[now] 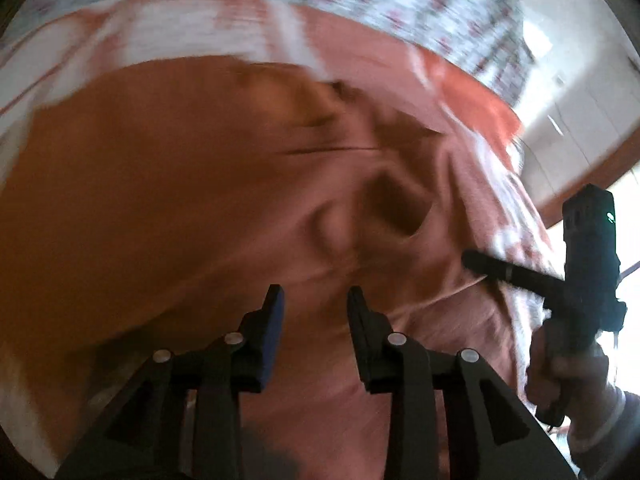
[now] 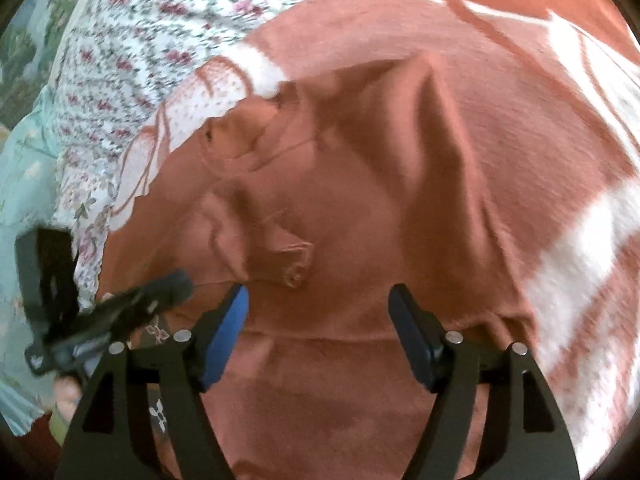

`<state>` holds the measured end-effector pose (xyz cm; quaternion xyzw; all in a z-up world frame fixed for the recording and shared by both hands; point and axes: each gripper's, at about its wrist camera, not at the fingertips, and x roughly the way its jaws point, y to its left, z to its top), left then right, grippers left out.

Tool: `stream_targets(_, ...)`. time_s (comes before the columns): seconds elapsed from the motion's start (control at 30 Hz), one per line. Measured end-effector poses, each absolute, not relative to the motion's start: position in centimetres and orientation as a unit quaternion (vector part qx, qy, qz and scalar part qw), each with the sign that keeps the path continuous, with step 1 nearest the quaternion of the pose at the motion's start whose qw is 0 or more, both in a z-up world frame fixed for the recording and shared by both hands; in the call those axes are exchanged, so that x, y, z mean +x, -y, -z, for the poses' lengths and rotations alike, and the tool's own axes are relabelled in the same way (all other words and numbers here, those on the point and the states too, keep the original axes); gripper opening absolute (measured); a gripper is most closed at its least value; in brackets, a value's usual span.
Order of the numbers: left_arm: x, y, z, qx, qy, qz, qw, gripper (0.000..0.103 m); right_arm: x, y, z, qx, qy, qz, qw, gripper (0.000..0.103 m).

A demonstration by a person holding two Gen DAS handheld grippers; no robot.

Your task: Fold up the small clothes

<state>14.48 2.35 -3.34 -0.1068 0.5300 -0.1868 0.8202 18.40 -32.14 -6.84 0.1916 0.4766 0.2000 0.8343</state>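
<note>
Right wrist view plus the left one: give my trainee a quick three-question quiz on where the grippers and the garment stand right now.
1. True or false: the right gripper is clamped on the rust-coloured garment.
2. Which cloth lies directly under the garment? A) patterned blanket B) floral sheet
3. Fill in: between the jaws of the left gripper there is ____.

Key: 1 false, its jaws stand wide apart. 2 A. 3 nothing.
</note>
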Motion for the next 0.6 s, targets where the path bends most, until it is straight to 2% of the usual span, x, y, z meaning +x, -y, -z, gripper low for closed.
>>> stream_targets(0.2,11.2,-14.2,4.4,-0.157,-0.529,0.03,0.833,0.03,21.2,28.4,8.0,0.162,-0.466,-0.211,0.844,0.074)
stream_targets(0.37,12.2,-18.0,6.6,-0.168,-0.532,-0.013,0.83,0.028,23.5,27.5,8.9,0.192,-0.454,-0.21,0.844,0.072)
stream_targets(0.43,13.0,-18.1,6.7,-0.159,-0.52,-0.026,0.839,0.029,24.0,27.0,8.6,0.196,-0.463,-0.226,0.834,0.017)
stream_targets(0.47,13.5,-18.1,6.6,-0.151,-0.518,-0.037,0.841,0.029,24.1,26.9,8.5,0.193,-0.473,-0.225,0.83,0.005)
stream_targets(0.6,14.6,-18.2,6.9,-0.177,-0.513,-0.046,0.839,0.029,22.2,29.5,3.6,0.231,-0.428,-0.244,0.839,0.005)
